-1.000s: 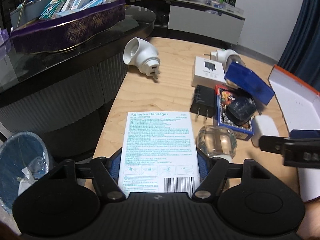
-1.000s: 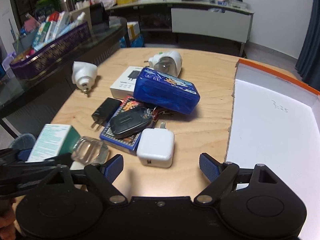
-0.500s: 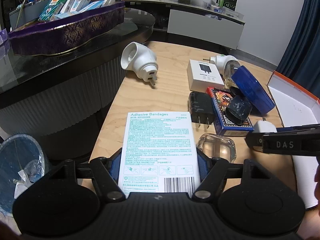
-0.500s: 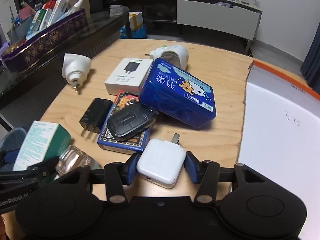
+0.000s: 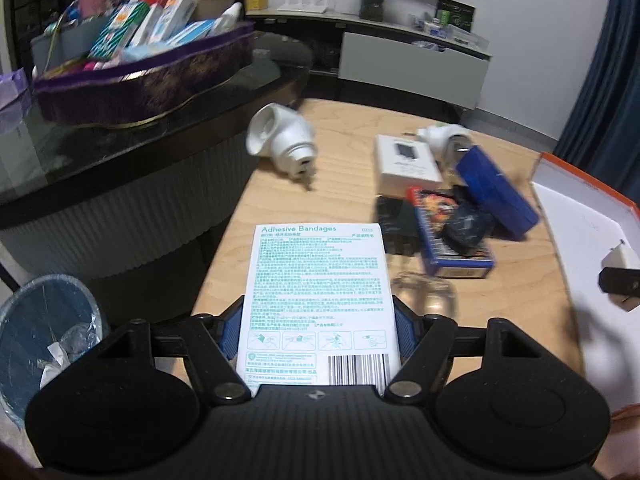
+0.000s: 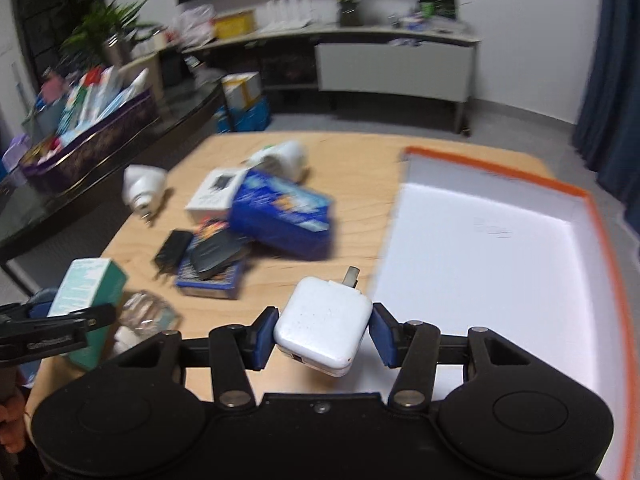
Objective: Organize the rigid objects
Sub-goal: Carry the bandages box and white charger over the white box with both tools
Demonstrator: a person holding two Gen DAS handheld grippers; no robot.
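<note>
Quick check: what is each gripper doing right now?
Left gripper: shut on the adhesive bandages box.
Right gripper: shut on the white charger.

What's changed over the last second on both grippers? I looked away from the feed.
The right gripper closed on the white charger that lay on the table, lifted it off and carried it toward the orange-edged box. The left gripper kept its hold on the adhesive bandages box. The pile with the blue pack looks undisturbed.
</note>
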